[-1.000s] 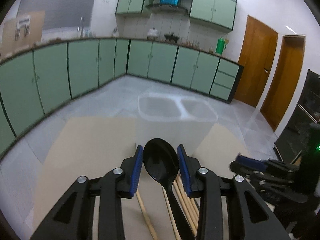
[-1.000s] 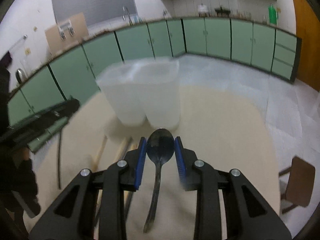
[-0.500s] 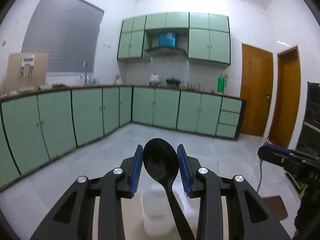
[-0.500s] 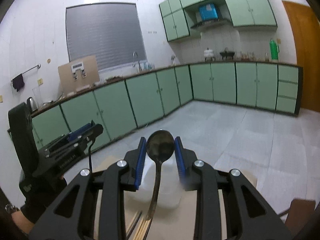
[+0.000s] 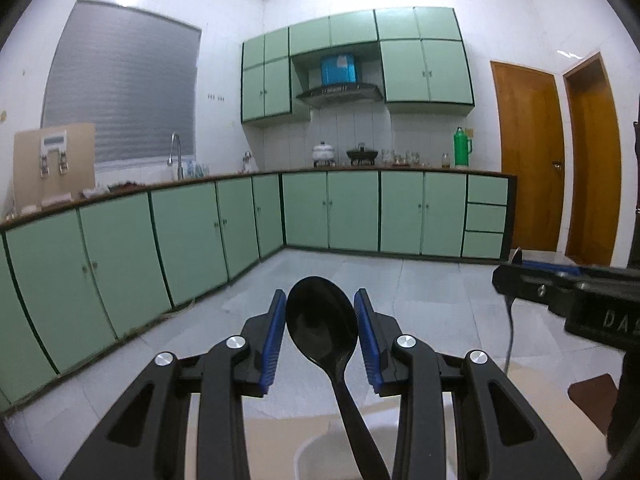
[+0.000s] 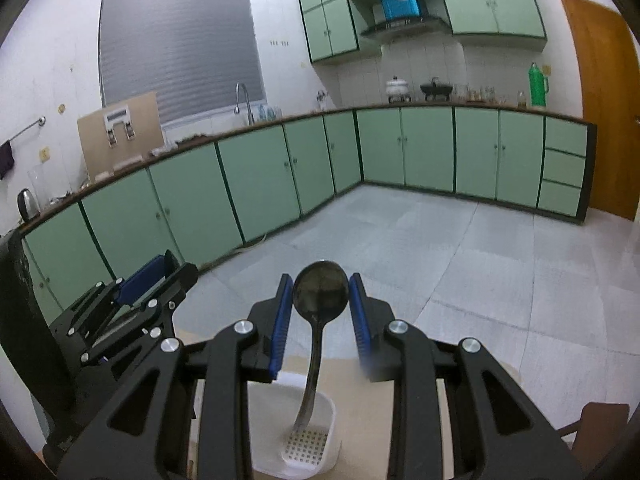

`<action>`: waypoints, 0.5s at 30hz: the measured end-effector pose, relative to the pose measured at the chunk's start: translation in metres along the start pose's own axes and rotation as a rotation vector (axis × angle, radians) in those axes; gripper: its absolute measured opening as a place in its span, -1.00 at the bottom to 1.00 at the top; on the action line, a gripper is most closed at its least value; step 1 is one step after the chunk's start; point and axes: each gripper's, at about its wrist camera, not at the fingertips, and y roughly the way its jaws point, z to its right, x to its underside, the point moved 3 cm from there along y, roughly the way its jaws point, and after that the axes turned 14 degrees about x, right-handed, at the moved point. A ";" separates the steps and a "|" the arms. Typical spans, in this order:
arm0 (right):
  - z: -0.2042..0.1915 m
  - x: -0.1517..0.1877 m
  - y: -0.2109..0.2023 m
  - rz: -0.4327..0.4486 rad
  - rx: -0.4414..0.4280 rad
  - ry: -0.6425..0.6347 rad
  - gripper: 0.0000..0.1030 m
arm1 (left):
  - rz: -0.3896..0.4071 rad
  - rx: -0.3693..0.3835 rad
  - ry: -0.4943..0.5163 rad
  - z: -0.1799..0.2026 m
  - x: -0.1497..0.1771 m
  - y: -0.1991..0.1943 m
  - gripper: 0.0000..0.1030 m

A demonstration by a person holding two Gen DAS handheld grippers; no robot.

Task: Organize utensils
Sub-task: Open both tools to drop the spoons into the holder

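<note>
Each gripper clamps a spoon, apparently over the holder (image 6: 308, 436)

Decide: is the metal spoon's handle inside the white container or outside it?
Inside: the metal spoon hangs with its handle tip within the white container.

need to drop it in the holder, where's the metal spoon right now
In the right wrist view, the metal spoon is clamped by its bowl in the right gripper, its handle hanging into the white holder below.
</note>
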 end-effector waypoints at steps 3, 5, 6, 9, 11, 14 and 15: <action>-0.008 0.013 0.004 -0.026 -0.013 -0.009 -0.46 | -0.019 0.013 -0.017 -0.005 0.009 -0.004 -0.32; -0.009 0.022 0.007 -0.058 -0.030 -0.009 -0.45 | -0.027 0.020 -0.021 -0.006 0.012 -0.007 -0.32; -0.012 0.026 0.006 -0.064 -0.030 -0.007 -0.44 | -0.031 0.021 -0.023 -0.007 0.012 -0.009 -0.32; -0.016 0.033 0.000 -0.073 -0.025 -0.005 -0.30 | -0.044 0.016 -0.040 -0.010 0.015 -0.015 -0.22; -0.019 0.036 -0.008 -0.065 -0.019 -0.007 -0.23 | -0.050 0.015 -0.049 -0.011 0.017 -0.019 -0.17; -0.016 0.041 -0.027 -0.049 -0.001 -0.009 -0.03 | -0.056 0.012 -0.060 -0.009 0.017 -0.036 0.02; -0.014 0.044 -0.035 -0.047 0.008 -0.013 0.00 | -0.056 0.013 -0.065 -0.008 0.017 -0.046 0.09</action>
